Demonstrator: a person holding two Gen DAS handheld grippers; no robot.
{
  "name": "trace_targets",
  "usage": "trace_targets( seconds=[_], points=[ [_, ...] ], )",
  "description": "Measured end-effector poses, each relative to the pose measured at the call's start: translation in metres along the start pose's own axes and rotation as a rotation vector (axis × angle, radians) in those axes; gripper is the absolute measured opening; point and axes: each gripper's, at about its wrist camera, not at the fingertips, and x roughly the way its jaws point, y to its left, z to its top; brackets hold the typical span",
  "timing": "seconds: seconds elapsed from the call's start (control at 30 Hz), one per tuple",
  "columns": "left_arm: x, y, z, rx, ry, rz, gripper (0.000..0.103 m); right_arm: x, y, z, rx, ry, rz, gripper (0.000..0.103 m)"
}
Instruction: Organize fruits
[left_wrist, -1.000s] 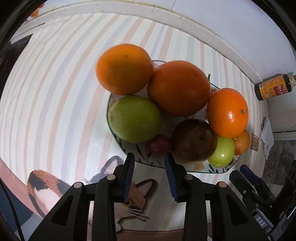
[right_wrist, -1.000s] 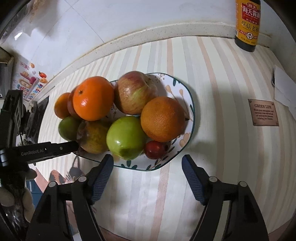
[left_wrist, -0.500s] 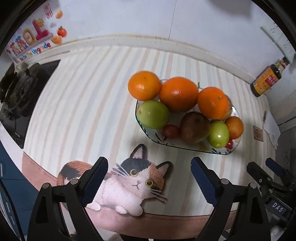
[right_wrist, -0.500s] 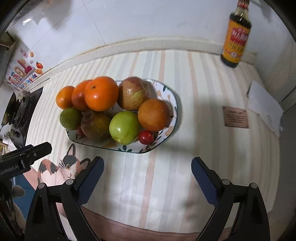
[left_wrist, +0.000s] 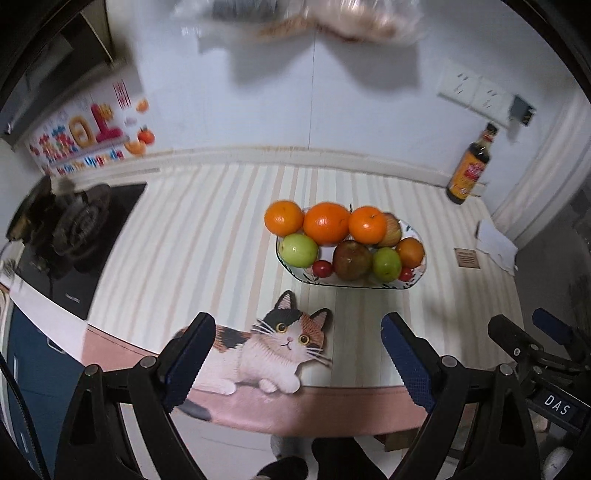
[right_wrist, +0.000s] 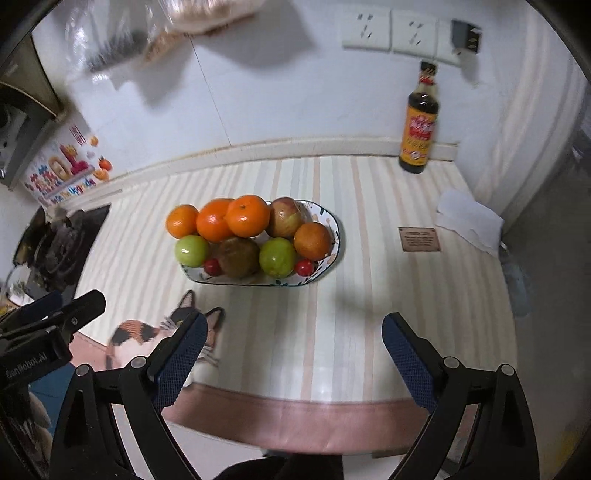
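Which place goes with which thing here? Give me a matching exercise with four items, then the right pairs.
Things:
1. sauce bottle
2. cat picture
3. gas stove
4. fruit plate

Places:
A. printed at the near edge of the striped mat
B. in the middle of the counter, piled with fruit
C. upright by the back wall, at the far right
D. at the left end of the counter

Pairs: 1-C, 2-A, 3-D, 4-B
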Motion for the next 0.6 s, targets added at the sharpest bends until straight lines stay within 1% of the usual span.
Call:
trace_targets(
  seconds=[0.13, 0.3, 0.43, 0.6],
  points=[
    [-0.042, 0.006, -0.015, 0.022, -0.052, -0.022, 0.092, -0.051, 0.011, -0.023, 0.005, -0.059, -0.021, 0.098],
    [-0.093, 0.010, -0.036, 0.047, -0.119, -0.019, 0.092, -0.114, 0.023, -0.052, 0.006, -0.135, -0.032, 0.098],
    [-0.124, 0.012, -0.051, 0.051, -0.157, -0.026, 0.092, -0.155, 0.031, -0.069, -0.001, -0.175, -0.030, 0.098],
    [-0.153, 0.008, -0.066, 0.053, -0.212, -0.013, 0.092, -0.196, 0.036, -0.082, -0.022, -0.224, -0.027, 0.098]
  ],
)
